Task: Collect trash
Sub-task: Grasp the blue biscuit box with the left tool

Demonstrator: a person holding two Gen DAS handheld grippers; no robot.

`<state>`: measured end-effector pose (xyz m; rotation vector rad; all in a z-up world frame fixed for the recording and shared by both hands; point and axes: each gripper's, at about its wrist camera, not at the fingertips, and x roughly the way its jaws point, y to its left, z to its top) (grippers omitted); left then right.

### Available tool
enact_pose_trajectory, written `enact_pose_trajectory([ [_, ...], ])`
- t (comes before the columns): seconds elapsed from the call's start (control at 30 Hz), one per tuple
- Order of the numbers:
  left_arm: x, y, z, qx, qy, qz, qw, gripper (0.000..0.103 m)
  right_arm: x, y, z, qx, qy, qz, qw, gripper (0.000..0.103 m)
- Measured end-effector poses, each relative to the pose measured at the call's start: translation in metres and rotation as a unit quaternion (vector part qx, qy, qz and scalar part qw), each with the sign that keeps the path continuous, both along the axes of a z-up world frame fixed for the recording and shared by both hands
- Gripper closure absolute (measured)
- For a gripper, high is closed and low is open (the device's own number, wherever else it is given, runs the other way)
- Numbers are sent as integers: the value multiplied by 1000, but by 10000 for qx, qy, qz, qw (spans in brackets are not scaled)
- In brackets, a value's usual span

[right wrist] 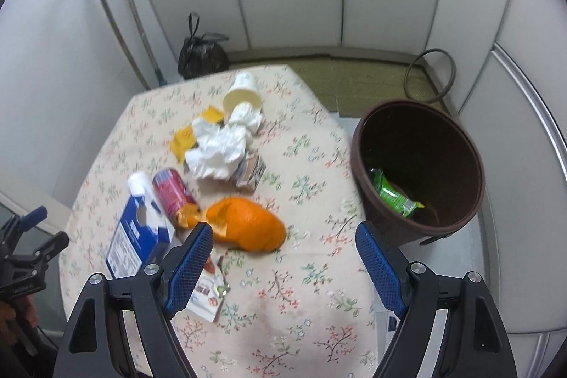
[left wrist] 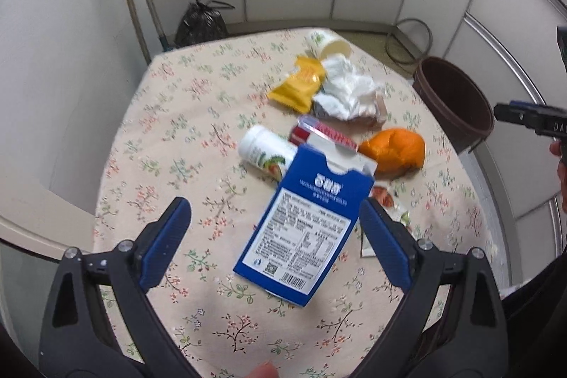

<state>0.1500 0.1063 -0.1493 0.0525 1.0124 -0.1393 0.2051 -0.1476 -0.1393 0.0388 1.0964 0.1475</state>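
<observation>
A blue milk carton [left wrist: 301, 225] lies on the floral table, between the fingers of my open left gripper [left wrist: 274, 211], not gripped. Behind it lie a white bottle [left wrist: 264, 149], a red can [right wrist: 173, 192], orange peel [left wrist: 393, 151], crumpled tissue [left wrist: 349, 87], a yellow wrapper [left wrist: 297, 84] and a paper cup [left wrist: 329, 43]. My right gripper [right wrist: 283, 240] is open and empty, just in front of the orange peel [right wrist: 244, 224]. A small torn packet [right wrist: 209, 296] lies under its left finger. The brown bin [right wrist: 418, 169] stands right of the table with a green wrapper [right wrist: 393, 193] inside.
A tied black bag [right wrist: 200, 54] sits on the floor behind the table. White cabinet panels surround the space. A hoop [right wrist: 430, 75] leans at the back right. The table edge [right wrist: 351, 172] runs close to the bin.
</observation>
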Motion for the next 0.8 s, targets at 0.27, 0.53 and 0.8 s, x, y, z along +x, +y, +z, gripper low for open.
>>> enact_pose_trajectory([
  [0.27,6,-26,-60,181,498,-1036,9932,7,-3,22,-24,-207,310,341,9987,19],
  [0.53,25,-31,-94,148,975,-1185,9880,4,-3,27,-35,-330,451,439,9975,19],
  [0.8,37,-32,-108,130,1255,-1009,9869,4,1,28,-50,-406,623,436,9963,19],
])
